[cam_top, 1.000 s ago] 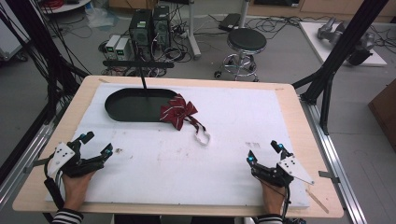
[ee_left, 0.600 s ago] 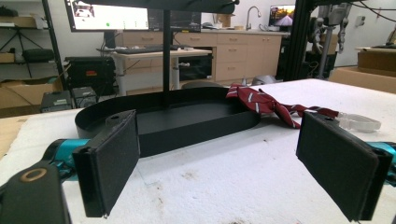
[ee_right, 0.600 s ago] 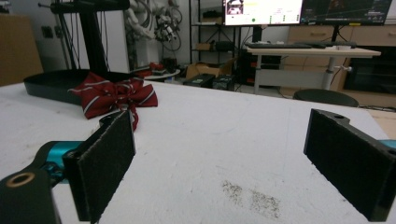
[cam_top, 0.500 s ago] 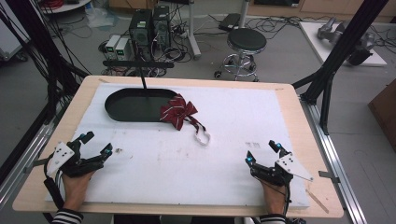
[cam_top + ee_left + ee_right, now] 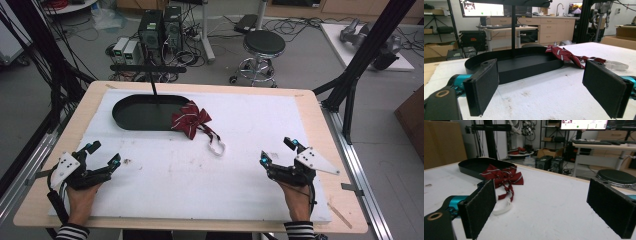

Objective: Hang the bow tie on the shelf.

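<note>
Distance from both grippers to the bow tie [image 5: 190,120] is what the coming move turns on. The bow tie is seen lying on the white foam board [image 5: 165,175], its left edge draped over the right end of the black oval tray [image 5: 131,111], well apart from either hand. From the left gripper [image 5: 102,154] it lies ahead and to the right; from the right gripper [image 5: 277,151] it lies ahead and to the left. Neither is clearly nearer, though the white neck strap [image 5: 217,148] trails toward the right gripper's side, so that hand is judged slightly better placed. The long axis of bow and strap runs diagonally, from the tray toward the near right.

The bow tie is dark red with thin pale stripes, its loops crumpled rather than flat, and a white clasp loop is seen at the end of the strap.

Both grippers are held wide open near the front edge of the board, nothing between their jaws; this is confirmed in the left gripper view [image 5: 549,87] and the right gripper view [image 5: 544,207].
</note>
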Motion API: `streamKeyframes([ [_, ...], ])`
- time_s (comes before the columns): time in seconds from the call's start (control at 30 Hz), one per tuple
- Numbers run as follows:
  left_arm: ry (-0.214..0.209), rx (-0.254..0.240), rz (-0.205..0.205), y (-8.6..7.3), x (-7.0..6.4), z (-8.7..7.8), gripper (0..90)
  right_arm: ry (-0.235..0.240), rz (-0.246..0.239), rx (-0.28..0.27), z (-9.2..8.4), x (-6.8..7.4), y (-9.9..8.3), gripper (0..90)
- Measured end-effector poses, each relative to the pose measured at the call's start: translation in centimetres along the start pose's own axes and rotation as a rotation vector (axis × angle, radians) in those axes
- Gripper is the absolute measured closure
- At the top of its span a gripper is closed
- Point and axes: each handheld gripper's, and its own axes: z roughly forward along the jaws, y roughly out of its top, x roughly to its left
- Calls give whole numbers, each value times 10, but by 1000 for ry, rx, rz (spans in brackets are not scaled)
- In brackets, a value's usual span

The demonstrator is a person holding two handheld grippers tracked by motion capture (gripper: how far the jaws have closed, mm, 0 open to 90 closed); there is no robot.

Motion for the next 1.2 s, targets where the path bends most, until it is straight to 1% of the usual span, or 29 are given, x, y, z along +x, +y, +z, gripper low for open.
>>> streamKeyframes([
  [0.1,-1,-1,1,0,0,0,140,50,-4,20,9,2,14,79],
  [0.17,0,-2,0,0,0,0,140,79,-4,48,16,4,20,79],
  [0.2,0,-1,0,0,0,0,141,95,-23,63,19,4,22,79],
  [0.27,-2,-1,-1,0,0,0,140,112,-46,95,26,8,27,80],
  [0.33,-2,-1,-2,0,0,0,140,137,-55,119,33,11,31,80],
  [0.4,-2,-1,-2,0,0,0,140,162,-77,142,40,13,35,80],
  [0.5,-3,-1,3,0,0,0,141,204,-82,183,52,17,39,80],
  [0.53,-3,-1,3,0,0,0,140,214,-82,207,56,19,40,80],
  [0.6,-3,-1,1,0,0,0,140,258,-79,249,66,21,42,80],
  [0.63,-2,-1,1,0,0,0,140,268,-77,268,70,23,43,80],
  [0.8,-3,-1,-2,0,0,0,140,298,-108,314,90,31,45,80],
  [0.83,-4,-1,-1,0,0,0,141,311,-119,336,96,34,46,81],
  [0.9,-4,-1,3,0,0,0,141,329,-127,360,104,38,46,141],
  [0.97,-4,-3,2,0,0,0,140,344,-133,379,111,41,46,144],
  [1.0,-3,-5,0,0,0,0,140,349,-129,390,114,42,45,144],
  [1.2,-3,-4,0,0,0,0,140,351,-127,435,130,46,44,144],
])
